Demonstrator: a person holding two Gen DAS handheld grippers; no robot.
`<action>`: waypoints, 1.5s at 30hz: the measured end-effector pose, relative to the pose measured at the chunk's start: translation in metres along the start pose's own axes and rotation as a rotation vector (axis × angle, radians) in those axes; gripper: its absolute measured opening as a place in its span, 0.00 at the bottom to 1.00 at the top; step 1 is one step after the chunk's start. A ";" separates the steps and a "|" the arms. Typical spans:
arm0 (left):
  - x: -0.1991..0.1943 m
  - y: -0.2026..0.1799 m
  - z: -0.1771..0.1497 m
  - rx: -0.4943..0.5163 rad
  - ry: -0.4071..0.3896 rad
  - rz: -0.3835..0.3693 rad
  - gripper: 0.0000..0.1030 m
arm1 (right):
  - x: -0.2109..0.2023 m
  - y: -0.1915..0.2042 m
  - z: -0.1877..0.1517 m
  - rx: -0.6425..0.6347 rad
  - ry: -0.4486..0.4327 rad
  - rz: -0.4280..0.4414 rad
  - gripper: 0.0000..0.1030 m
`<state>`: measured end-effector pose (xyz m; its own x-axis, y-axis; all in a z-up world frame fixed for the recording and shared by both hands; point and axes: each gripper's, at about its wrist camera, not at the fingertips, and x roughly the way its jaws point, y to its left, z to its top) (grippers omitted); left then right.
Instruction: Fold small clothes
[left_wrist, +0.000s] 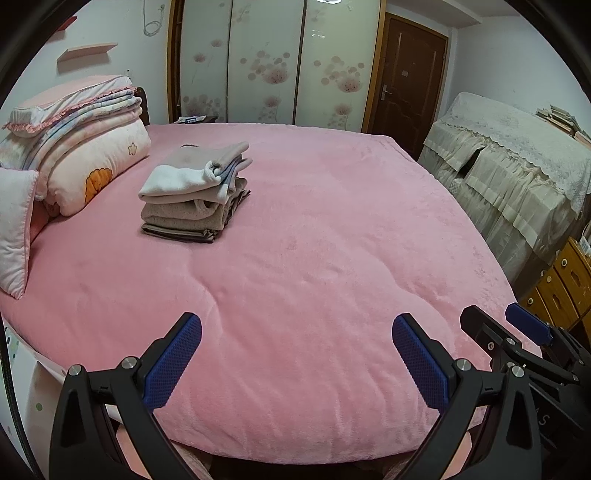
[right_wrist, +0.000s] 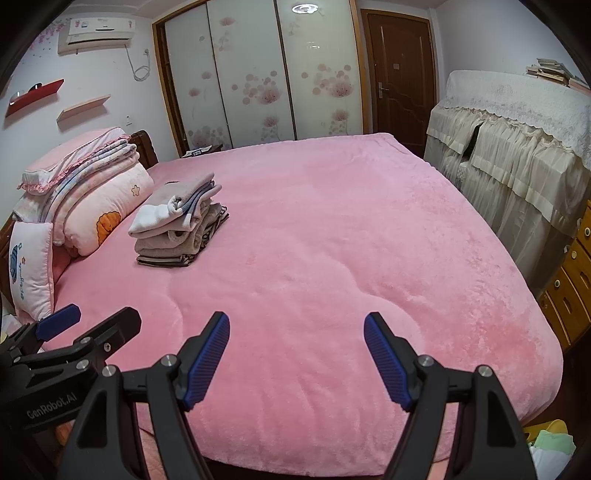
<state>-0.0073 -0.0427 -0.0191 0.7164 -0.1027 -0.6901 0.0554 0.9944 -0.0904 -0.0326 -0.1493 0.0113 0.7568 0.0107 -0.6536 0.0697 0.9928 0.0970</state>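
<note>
A: How are the two tongs seen at this moment?

B: The left gripper (left_wrist: 297, 330), black with blue ribbed pads, is held with its jaws wide apart, and nothing is caught between them. The right gripper (right_wrist: 297, 328), of the same make, is also spread apart and empty. Both are pointed downward over the near edge of the bed with the pink fluffy blanket (left_wrist: 332, 258). They are placed side by side, near each other.

A: Where is the clothing found?

B: A stack of folded small clothes (left_wrist: 195, 192), in white, beige and brown soft fabric, is laid on the blanket. It is located ahead of the tongs and to their left, well apart from both of them. A white piece is seen on the upper part of the stack, and a dark striped piece at the bottom.

A: What is seen beyond the stack?

B: Further to the left of the tongs, a pile of folded pink and white bedding with an orange print (right_wrist: 92, 206) is placed at the head of the bed. Straight ahead, behind the bed, a wardrobe with white flowered sliding doors (right_wrist: 258, 74) is seen, and a brown wooden door (right_wrist: 400, 74) beside it.
</note>
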 end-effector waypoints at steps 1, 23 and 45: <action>0.001 0.000 0.000 0.000 0.000 0.001 1.00 | 0.000 0.000 0.000 0.000 0.001 -0.001 0.74; 0.012 0.001 0.000 -0.009 0.043 0.020 1.00 | 0.009 0.003 -0.003 0.007 0.020 -0.013 0.74; 0.018 0.001 -0.003 -0.013 0.069 0.014 1.00 | 0.012 -0.002 -0.007 0.008 0.032 -0.016 0.74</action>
<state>0.0036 -0.0440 -0.0334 0.6673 -0.0905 -0.7393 0.0364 0.9954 -0.0890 -0.0285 -0.1499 -0.0018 0.7346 -0.0013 -0.6785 0.0868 0.9920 0.0920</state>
